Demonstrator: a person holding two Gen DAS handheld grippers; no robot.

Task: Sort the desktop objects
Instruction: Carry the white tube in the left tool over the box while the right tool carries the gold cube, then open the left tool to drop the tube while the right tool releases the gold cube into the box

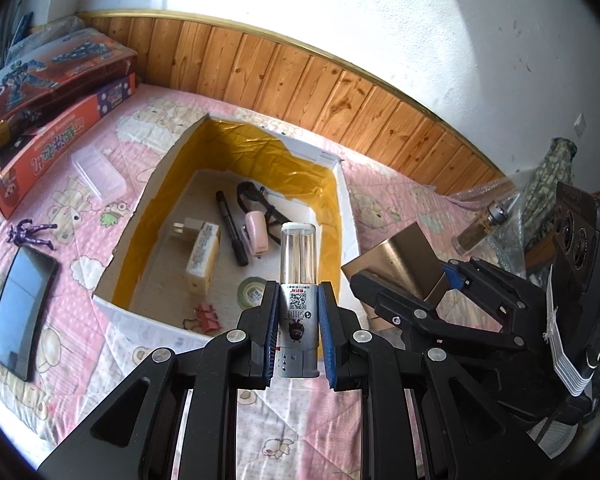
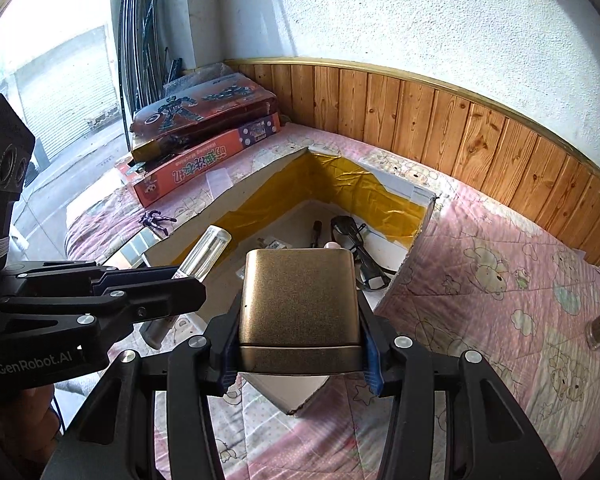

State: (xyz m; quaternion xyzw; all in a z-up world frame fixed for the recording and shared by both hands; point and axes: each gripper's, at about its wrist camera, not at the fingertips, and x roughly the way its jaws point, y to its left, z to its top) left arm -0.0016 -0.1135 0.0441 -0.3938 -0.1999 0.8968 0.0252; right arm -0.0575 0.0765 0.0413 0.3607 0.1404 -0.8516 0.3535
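Left wrist view: your left gripper (image 1: 299, 320) is clamped on a clear-capped grey tube (image 1: 299, 280), held over the near rim of the white box (image 1: 148, 312).

Right wrist view: your right gripper (image 2: 300, 340) grips a bronze case (image 2: 299, 304), above the box's near corner.

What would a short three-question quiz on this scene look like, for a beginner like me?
1. True or false: the left gripper holds a clear-topped tube between its jaws.
2. What does the right gripper hold? A) a black phone B) a bronze metal case C) a pink stapler
3. Fill in: the black marker lies inside the ____.

Key: 1 true; 2 B; 3 white box with yellow-lined walls.
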